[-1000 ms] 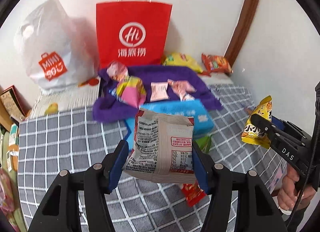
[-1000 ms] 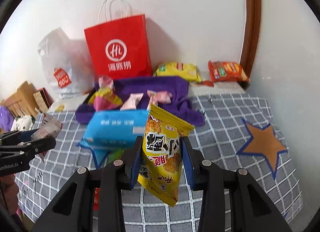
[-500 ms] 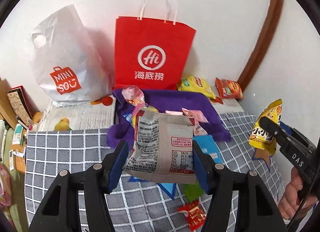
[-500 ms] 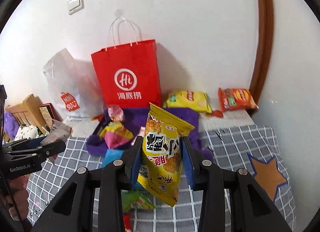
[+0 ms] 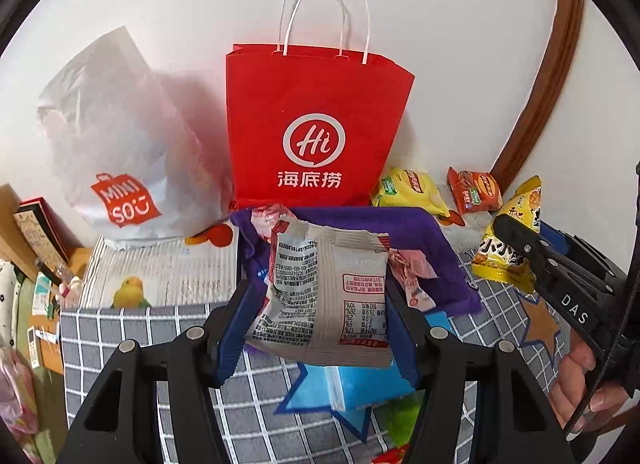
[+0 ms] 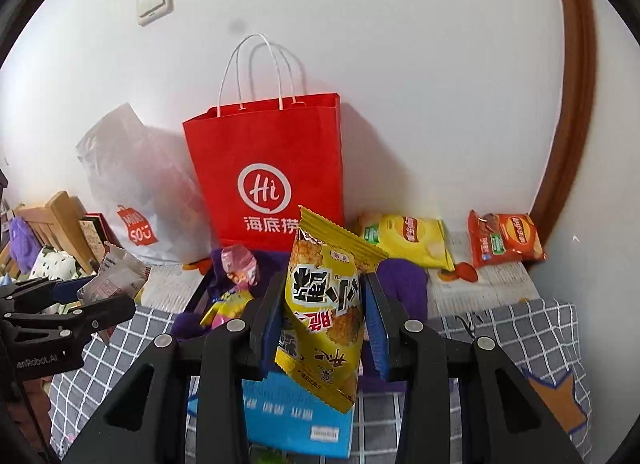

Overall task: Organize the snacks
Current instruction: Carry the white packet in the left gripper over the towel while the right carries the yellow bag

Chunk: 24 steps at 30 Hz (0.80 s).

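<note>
My left gripper point(image 5: 320, 304) is shut on a silver-grey snack packet point(image 5: 326, 292) with printed text and red trim, held above the checked cloth. My right gripper point(image 6: 322, 316) is shut on a yellow snack packet point(image 6: 326, 304) with black characters. In the left wrist view that yellow packet point(image 5: 510, 240) and the right gripper point(image 5: 520, 242) show at the right edge. The right wrist view shows the left gripper point(image 6: 96, 298) with the silver-grey packet point(image 6: 114, 276) at the left. A red paper bag point(image 5: 316, 132) with white handles stands open against the wall behind both.
A white plastic bag point(image 5: 120, 152) stands left of the red bag. A purple cloth point(image 5: 424, 240) holds small pink packets point(image 6: 238, 260). A yellow chip bag point(image 6: 408, 238) and an orange one point(image 6: 504, 238) lie by the wall. A blue pack point(image 6: 296, 416) lies on the grey checked cloth point(image 5: 132, 340).
Both grippers have risen and moved toward the wall with their packets. The red bag looms larger and its open top comes into view; the blue pack has slid down beneath the fingers.
</note>
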Each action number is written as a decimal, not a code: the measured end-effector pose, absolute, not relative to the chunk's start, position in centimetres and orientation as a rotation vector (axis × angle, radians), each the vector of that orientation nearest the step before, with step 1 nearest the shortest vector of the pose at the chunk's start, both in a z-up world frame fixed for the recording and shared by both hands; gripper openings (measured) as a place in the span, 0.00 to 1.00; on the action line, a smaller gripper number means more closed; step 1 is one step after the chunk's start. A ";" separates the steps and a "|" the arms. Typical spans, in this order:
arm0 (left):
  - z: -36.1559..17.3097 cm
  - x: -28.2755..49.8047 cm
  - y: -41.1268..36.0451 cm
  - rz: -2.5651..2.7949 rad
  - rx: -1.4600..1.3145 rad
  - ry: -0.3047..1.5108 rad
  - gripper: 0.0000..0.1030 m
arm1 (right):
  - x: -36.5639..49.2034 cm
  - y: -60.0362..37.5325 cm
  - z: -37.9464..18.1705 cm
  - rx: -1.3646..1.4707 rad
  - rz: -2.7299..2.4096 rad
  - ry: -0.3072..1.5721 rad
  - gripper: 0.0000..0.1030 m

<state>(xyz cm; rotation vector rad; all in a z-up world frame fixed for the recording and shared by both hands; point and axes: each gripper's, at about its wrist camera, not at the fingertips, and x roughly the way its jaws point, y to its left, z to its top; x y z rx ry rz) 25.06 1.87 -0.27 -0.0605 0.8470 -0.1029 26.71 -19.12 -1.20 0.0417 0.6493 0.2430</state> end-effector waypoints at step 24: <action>-5.7 33.5 2.4 -0.102 -0.054 0.946 0.58 | 36.0 -19.9 -6.8 -0.026 0.205 0.776 0.37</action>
